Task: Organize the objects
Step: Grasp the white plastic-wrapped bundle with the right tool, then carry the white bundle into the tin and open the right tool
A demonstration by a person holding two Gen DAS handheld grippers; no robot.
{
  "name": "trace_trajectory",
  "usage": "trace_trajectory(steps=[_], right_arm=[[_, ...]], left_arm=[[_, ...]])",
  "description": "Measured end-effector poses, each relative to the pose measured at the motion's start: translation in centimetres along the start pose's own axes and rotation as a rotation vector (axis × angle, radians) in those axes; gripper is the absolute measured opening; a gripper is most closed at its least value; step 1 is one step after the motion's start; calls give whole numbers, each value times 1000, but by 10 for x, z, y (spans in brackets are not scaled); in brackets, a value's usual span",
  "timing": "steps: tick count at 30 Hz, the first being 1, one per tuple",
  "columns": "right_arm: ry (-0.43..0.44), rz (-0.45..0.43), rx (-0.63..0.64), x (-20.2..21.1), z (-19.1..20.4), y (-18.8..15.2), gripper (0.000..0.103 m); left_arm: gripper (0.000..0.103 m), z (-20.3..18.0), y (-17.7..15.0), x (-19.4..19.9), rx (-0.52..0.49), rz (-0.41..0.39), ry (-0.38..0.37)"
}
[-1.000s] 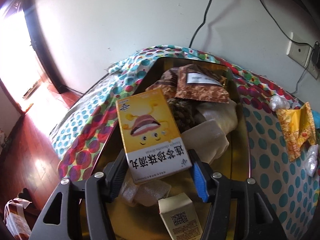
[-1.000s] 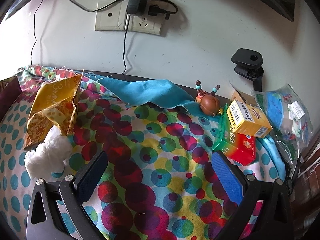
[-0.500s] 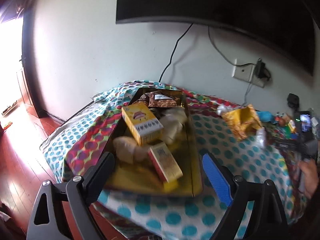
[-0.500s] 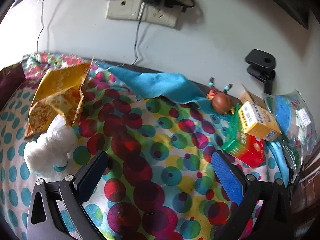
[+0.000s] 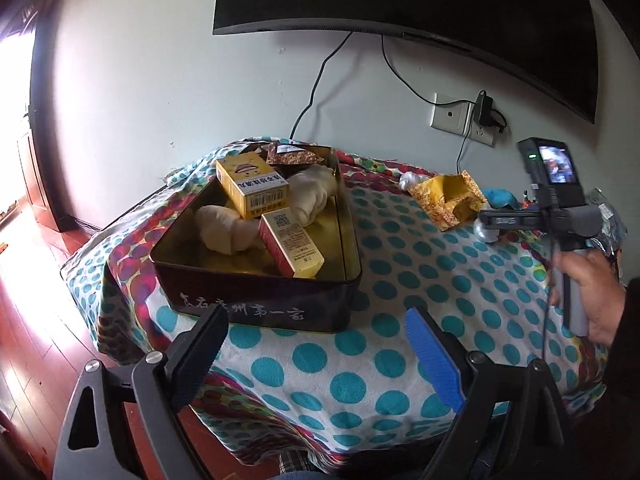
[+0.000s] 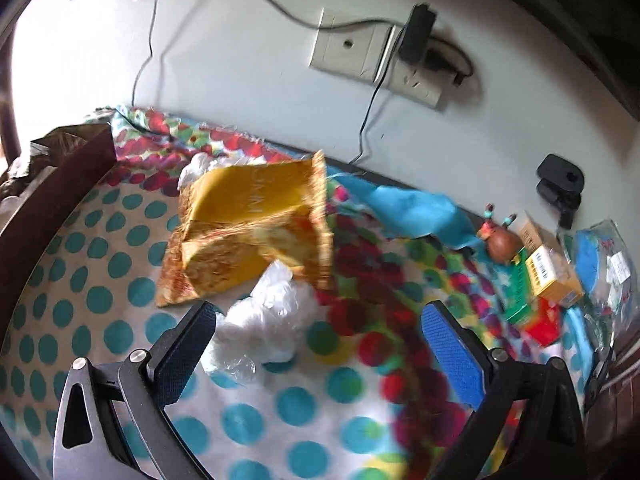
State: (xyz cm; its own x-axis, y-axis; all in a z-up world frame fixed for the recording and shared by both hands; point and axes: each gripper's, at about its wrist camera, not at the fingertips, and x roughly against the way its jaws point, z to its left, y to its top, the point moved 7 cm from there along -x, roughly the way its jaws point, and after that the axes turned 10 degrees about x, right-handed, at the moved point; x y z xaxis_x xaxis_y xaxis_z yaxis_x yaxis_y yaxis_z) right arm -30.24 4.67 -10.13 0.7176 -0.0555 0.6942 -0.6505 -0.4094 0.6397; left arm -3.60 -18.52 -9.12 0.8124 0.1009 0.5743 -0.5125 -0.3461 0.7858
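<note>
Yellow medicine box (image 5: 253, 184) now lies in the tin (image 5: 256, 300); your left claw (image 5: 316, 344) has backed off, open, empty. Right claw (image 6: 320, 340), open, has swung toward the plastic wad (image 6: 264, 320), likely next.

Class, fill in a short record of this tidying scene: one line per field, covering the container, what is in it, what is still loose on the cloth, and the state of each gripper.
container: dark tin on the dotted cloth
in tin: yellow box, red-and-yellow box, pale lumps, brown packets
loose on cloth: yellow wrapper, white plastic bag, small boxes at far right
left gripper: open, empty, pulled back from the tin
right gripper: open, empty, near the white plastic bag
</note>
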Motion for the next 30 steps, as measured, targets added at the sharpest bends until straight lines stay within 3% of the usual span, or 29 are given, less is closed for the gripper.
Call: trace_trajectory(steps=[1, 3, 5, 6, 20, 26, 30], right_arm=[[30, 20, -21, -8, 5, 0, 99], [69, 49, -54, -18, 11, -6, 62], [106, 75, -69, -22, 15, -9, 40], [131, 66, -84, -21, 15, -9, 36], [199, 10, -98, 15, 9, -17, 33], [264, -76, 5, 57, 52, 15, 33], [379, -109, 82, 82, 105, 36, 33]], left_arm=[[92, 0, 0, 1, -1, -5, -1], [92, 1, 0, 3, -2, -16, 3], [92, 1, 1, 3, 1, -11, -8], [92, 1, 1, 1, 3, -9, -5], [92, -3, -3, 3, 4, 2, 3], [92, -7, -5, 7, -6, -1, 5], [92, -5, -4, 11, -2, -6, 13]])
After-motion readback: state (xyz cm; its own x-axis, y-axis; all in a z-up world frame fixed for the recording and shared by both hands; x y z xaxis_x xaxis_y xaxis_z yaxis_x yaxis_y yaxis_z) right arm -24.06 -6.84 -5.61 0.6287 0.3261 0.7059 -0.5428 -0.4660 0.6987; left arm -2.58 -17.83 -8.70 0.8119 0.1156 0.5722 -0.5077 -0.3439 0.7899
